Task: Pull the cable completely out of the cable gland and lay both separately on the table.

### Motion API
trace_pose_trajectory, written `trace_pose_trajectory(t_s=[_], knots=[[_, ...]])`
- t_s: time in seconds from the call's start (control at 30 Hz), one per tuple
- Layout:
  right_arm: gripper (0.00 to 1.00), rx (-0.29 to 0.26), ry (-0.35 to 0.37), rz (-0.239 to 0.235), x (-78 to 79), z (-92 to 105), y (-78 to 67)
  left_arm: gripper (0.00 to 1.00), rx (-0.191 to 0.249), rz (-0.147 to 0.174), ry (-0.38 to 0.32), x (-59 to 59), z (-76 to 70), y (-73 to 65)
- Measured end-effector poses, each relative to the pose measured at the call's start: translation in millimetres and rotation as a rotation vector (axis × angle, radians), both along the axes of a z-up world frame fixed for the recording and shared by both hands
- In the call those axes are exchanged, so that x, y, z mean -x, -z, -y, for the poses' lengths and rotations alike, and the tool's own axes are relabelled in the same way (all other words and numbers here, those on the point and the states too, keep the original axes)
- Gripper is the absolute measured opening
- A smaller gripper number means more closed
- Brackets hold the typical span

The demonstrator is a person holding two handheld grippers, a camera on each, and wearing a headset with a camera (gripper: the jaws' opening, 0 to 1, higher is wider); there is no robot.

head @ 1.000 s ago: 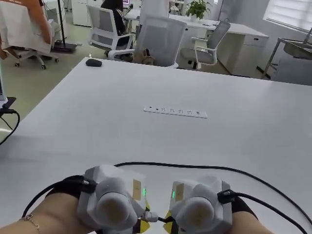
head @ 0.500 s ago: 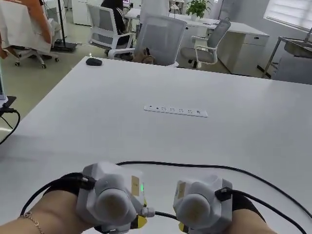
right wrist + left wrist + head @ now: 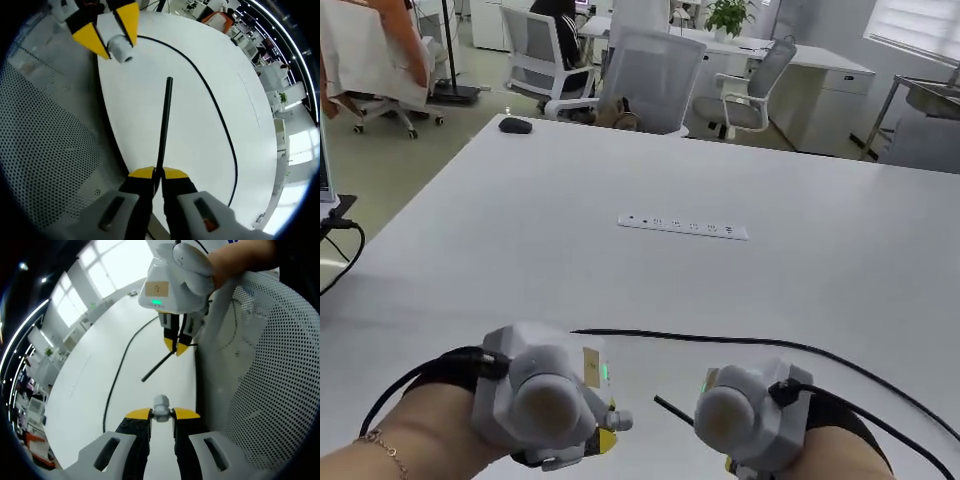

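Cable and gland at separation. The left claw is clamped on the white cable gland, held near the front edge of the white counter. The right claw is pinched shut on the black cable, whose bare free end points toward the gland with open space between them. One second ago the two claws sat close together with the cable seated in the gland. Half a second ago a short black length still spanned them. Now the cable end is free and the claws stand farther apart. Both parts are gripped in the claws, not laid down.
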State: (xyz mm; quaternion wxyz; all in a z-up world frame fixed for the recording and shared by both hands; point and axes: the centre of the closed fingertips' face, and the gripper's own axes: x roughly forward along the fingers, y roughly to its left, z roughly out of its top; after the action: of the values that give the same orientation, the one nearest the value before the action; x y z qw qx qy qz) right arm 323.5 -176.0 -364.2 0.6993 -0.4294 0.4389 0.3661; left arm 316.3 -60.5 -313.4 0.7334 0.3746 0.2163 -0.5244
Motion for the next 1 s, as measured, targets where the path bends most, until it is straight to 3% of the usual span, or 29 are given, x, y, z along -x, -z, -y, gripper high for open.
trace_pose_trajectory(t_s=[0.1,0.17,0.3,0.4,0.5,0.57,0.6,0.63,0.73,0.8,0.9,0.97,1.0], knots=[[0.03,-0.044,-0.005,0.032,-3.6,-9.0,-9.0,0.17,-0.002,-0.003,0.002,0.6,0.0,0.8],[0.03,-0.157,0.015,0.057,-11.3,-25.7,-20.9,0.18,-0.019,0.004,0.006,-0.3,-1.8,1.9],[0.03,-0.261,0.023,0.110,-32.7,-37.2,-48.1,0.18,-0.002,-0.003,-0.014,-4.3,-3.9,-1.7],[0.03,-0.403,0.081,0.130,-62.1,-49.2,-75.7,0.18,-0.010,-0.014,-0.012,-2.3,-4.1,1.6],[0.03,-0.484,0.112,0.149,-95.5,-54.3,-93.9,0.18,-0.039,-0.024,0.006,1.2,-3.8,8.1],[0.03,-0.552,0.136,0.152,-121.2,-59.6,-103.4,0.18,-0.044,-0.033,0.010,2.4,-4.0,9.6],[0.03,-0.563,0.146,0.152,-126.9,-59.8,-104.8,0.18,-0.042,-0.037,0.009,2.8,-4.1,9.9],[0.03,-0.585,0.172,0.154,-144.1,-59.8,-107.3,0.18,-0.041,-0.041,0.008,3.1,-4.2,10.2],[0.03,-0.607,0.207,0.172,-185.8,-56.9,-106.6,0.18,-0.033,-0.059,-0.008,1.6,-6.4,11.6],[0.03,-0.634,0.270,0.170,-213.9,-52.8,-99.8,0.18,-0.008,-0.084,-0.031,0.2,-7.0,10.6],[0.03,-0.661,0.365,0.105,-247.7,-44.1,-72.6,0.18,0.011,-0.105,-0.052,-1.7,-8.3,10.3],[0.03,-0.664,0.414,0.094,-262.8,-36.5,-57.8,0.18,0.025,-0.126,-0.058,-0.5,-7.6,10.1],[0.03,-0.658,0.437,0.081,-270.8,-30.8,-46.7,0.18,0.055,-0.147,-0.060,1.0,-4.4,8.0]])
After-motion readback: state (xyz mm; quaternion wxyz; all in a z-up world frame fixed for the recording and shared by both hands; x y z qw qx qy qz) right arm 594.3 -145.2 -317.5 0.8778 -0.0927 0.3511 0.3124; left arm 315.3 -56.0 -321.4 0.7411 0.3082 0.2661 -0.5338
